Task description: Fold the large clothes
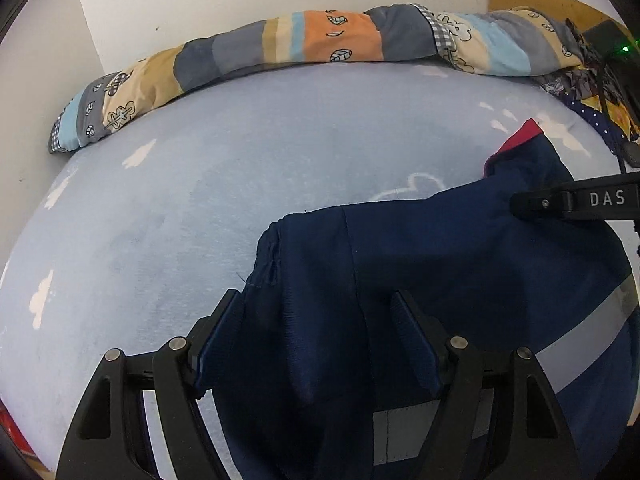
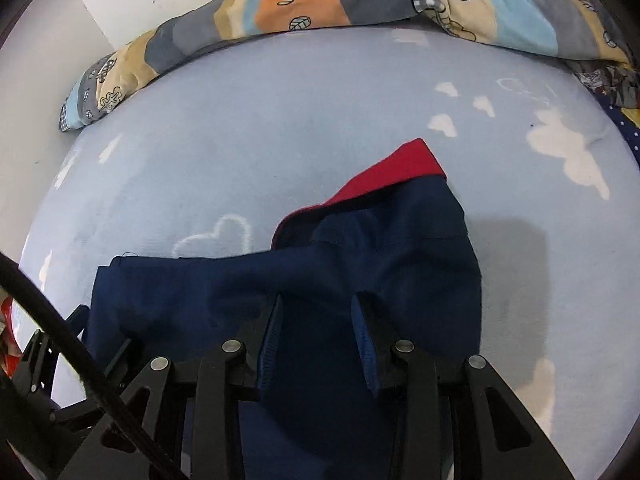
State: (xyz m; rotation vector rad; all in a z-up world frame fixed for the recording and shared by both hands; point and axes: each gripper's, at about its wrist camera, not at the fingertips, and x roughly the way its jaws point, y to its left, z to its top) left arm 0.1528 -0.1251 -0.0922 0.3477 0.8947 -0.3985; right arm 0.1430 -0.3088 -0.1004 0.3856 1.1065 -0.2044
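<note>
The left gripper (image 1: 320, 308) stands wide over the navy garment (image 1: 440, 264). The right gripper (image 2: 318, 308) holds narrower, fabric between its fingers; actual clamping cannot be determined.

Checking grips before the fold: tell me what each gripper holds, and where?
Both grippers, left and right, have the navy garment between their fingers, but whether either is clamped cannot be told.

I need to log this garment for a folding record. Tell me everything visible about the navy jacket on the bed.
The navy jacket is a dark blue woven work garment with a red lining at its far turned-back edge and grey reflective bands. It lies crumpled and partly folded on the light blue cloud-print sheet. The left gripper and right gripper each have their fingers spread with jacket cloth between them.
</note>
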